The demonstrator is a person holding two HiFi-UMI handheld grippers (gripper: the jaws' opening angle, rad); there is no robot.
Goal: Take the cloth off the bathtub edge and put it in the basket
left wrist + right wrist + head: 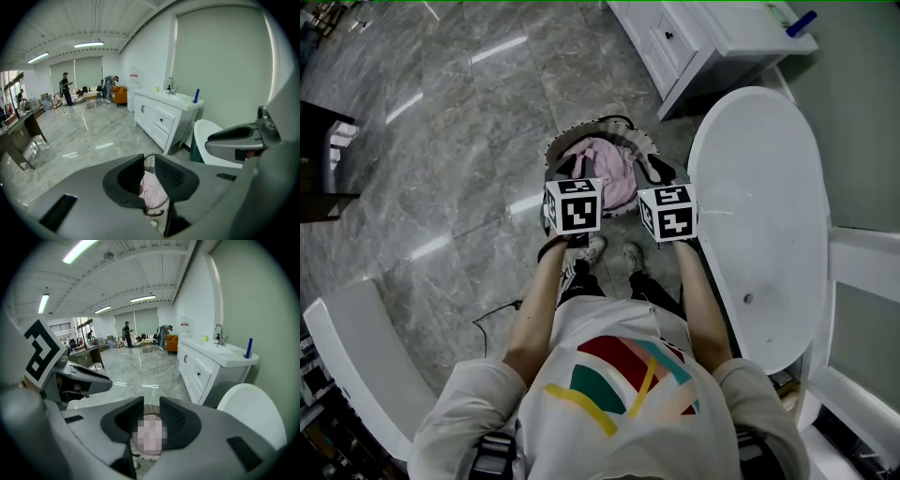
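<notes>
Two grippers held side by side above a basket, head view, read from left to right. At far left we saw only the grey floor (459, 141). Next came the left gripper (149, 163): its fingers (174, 176) stood a narrow gap apart with nothing pinched between them, and pink fabric showed only through the gap, lower down. At centre, the basket (565, 141) rested on the floor, with the cloth (614, 173) lying inside it in a loose pink heap. We therefore judged the transfer essentially complete. To the right of it, the right gripper (151, 405) likewise had its fingers (179, 420) slightly parted and empty, aimed down at the same heap. At far right lay the bathtub (759, 206), and no fabric was visible on the part of its edge in view.

We noted the following hazards as judgements. First, the heap sat high and close to the near rim, so a fold could slide over the side if the basket were nudged. Second, both pairs of fingers hung near the fabric. A careless withdrawal might snag a fold or one of the dark handles and drag the cloth back out. Third, closing the fingers too low would re-grip the cloth.
</notes>
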